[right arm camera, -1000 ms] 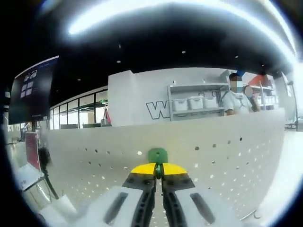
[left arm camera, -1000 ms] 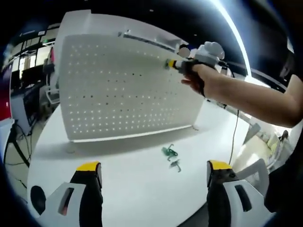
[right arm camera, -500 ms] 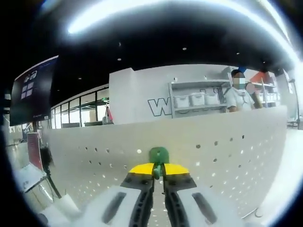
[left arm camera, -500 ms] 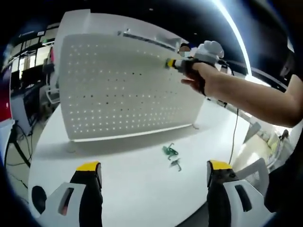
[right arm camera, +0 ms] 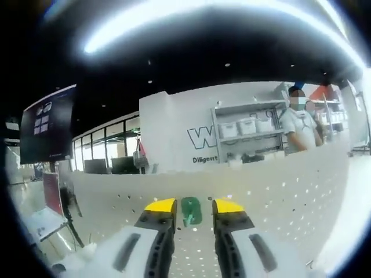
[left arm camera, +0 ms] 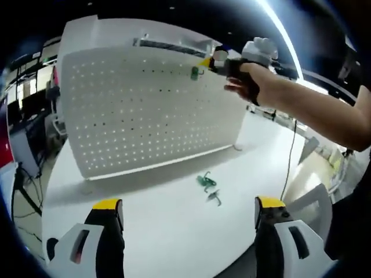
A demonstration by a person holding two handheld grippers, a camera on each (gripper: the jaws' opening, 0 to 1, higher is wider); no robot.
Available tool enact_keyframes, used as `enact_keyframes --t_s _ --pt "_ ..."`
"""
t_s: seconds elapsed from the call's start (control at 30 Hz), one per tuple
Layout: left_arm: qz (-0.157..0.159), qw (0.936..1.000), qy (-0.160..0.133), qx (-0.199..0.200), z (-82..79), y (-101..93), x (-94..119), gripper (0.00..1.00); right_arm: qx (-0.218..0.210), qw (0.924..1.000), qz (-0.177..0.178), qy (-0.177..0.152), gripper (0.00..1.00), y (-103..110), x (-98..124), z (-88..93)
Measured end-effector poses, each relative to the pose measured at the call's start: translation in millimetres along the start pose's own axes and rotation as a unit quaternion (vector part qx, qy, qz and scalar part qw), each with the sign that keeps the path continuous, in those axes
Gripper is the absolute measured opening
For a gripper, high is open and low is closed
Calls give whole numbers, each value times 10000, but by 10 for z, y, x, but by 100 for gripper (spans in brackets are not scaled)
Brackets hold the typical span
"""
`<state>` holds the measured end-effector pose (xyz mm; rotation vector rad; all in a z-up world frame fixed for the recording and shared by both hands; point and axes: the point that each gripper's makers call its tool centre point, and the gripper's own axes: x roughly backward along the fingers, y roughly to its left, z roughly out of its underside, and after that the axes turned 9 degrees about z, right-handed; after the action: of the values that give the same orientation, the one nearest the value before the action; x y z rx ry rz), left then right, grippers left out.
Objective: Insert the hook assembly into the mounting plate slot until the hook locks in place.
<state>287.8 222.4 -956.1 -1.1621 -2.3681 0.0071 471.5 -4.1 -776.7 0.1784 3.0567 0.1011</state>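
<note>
The green hook (right arm camera: 191, 211) sits against the white perforated mounting plate (right arm camera: 278, 197), near the plate's top edge. In the right gripper view it appears between the two yellow-tipped jaws of the right gripper (right arm camera: 194, 207). The jaws stand apart, with a visible gap on each side of the hook; neither jaw touches it. Whether the hook is fully locked into its slot cannot be determined.

In the left gripper view the same hook (left arm camera: 195, 72) shows as a small green item on the upper part of the mounting plate (left arm camera: 133, 110), which stands upright on a white table (left arm camera: 174, 220). The right gripper (left arm camera: 207, 62) is just beside the hook, on its right, held by the person's hand (left arm camera: 246, 81), with the forearm running off to the right.

Two further hooks lie on the table in front of the plate, well below the mounted one: a spare green hook (left arm camera: 204, 181) and, just beside it, a grey hook (left arm camera: 215, 198).

The left gripper (left arm camera: 188, 208) rises from the bottom of its own view, over the near edge of the table. Its yellow-tipped jaws are spread wide and hold nothing.

Beyond the plate, in the right gripper view, a wall with lettering carries shelves (right arm camera: 249, 130) holding white bins, and a person (right arm camera: 301, 124) stands beside them.
</note>
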Motion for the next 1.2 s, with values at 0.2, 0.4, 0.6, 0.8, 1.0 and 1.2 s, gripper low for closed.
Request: enact_keyframes --t_s 0.2,0.4,0.6,0.8,1.0,1.2 --pt "42 10000 -6 -1 -29 -33 -17 95 346 9992 -177 65 25 -112 178 59" --pt "93 9999 54 65 -9 -78 -36 96 636 9977 9 252 31 -436 402 246" --pt "55 10000 62 -16 -46 -103 -5 96 727 9956 198 557 32 -797 616 511" --pt "22 9999 109 42 12 -85 -4 95 423 9938 346 970 33 -997 889 851" --pt "20 9997 229 68 89 -93 -17 95 640 9902 168 1230 34 -995 1080 1090" --pt "7 9995 298 126 158 -83 -24 95 680 9849 90 1589 33 -1057 1315 1379"
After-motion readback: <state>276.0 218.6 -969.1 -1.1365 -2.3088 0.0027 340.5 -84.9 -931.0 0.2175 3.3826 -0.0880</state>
